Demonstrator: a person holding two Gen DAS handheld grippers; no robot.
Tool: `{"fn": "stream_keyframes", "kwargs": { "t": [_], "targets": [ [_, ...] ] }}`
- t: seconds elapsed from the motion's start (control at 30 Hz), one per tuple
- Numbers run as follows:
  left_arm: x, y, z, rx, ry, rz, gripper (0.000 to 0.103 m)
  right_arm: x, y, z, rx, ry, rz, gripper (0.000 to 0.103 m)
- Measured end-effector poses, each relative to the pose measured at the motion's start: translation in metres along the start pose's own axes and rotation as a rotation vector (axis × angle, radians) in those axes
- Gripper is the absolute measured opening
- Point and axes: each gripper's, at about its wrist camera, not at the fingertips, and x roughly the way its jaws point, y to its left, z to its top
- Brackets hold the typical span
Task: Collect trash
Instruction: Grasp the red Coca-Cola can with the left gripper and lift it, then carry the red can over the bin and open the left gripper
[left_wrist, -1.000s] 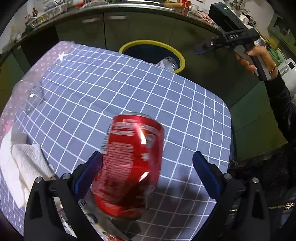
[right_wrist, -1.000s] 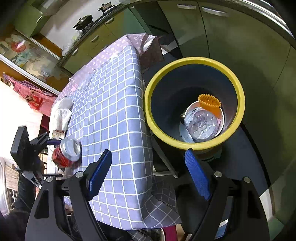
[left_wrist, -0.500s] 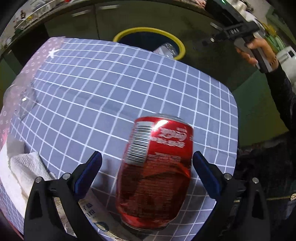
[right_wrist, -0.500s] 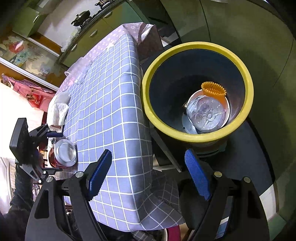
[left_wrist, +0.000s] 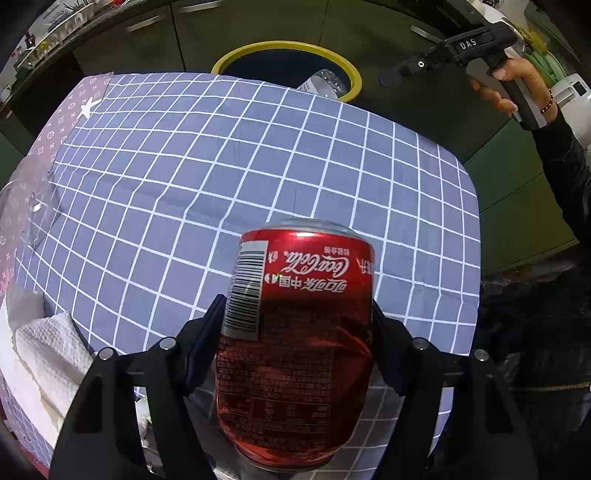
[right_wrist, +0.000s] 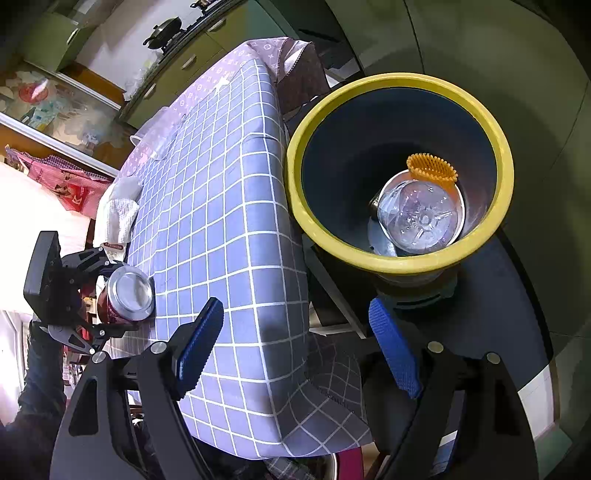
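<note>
— Checked cloth is covering the bench (left_wrist: 258, 155); what is happening at lower centre of the left view?
— Left hand-held gripper (left_wrist: 295, 343) is pinching the can (left_wrist: 295, 332) over the near edge.
— And the right hand-held gripper (right_wrist: 295, 347)?
— It is hanging spread and empty beside the bin (right_wrist: 400, 94).
— Next?
— Probably carrying the can across to the bin at top centre, then letting go above it.

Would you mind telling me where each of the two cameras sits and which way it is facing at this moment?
Left wrist: rides the left gripper, looking across the checked tablecloth toward the yellow-rimmed bin; its fingers clamp the red can; the right hand shows.
Right wrist: rides the open right gripper, held beyond the table's end, looking down into the bin and back along the tablecloth.
Shared: can, bin, tablecloth, plastic bottle, paper towel.
</note>
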Motion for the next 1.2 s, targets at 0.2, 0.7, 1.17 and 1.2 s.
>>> {"fn": "stream_keyframes", "kwargs": {
  "t": [0.2,0.7,1.17,1.2],
  "targets": [
    [-0.005,0.001,-0.002,-0.014,-0.024,0.02,0.068,0.0,-0.003,-0.001,0.004,-0.001,0.003,0.08],
    [-0.035,-0.003,0.019,-0.012,-0.089,0.031,0.067,-0.002,-0.014,-0.009,0.009,-0.005,0.025,0.08],
    [-0.06,-0.007,0.066,-0.019,-0.156,0.022,0.067,-0.023,-0.031,-0.02,0.027,-0.064,0.023,0.08],
    [-0.061,-0.008,0.076,-0.015,-0.159,0.02,0.067,-0.028,-0.035,-0.022,0.033,-0.076,0.021,0.08]
  ]
}}
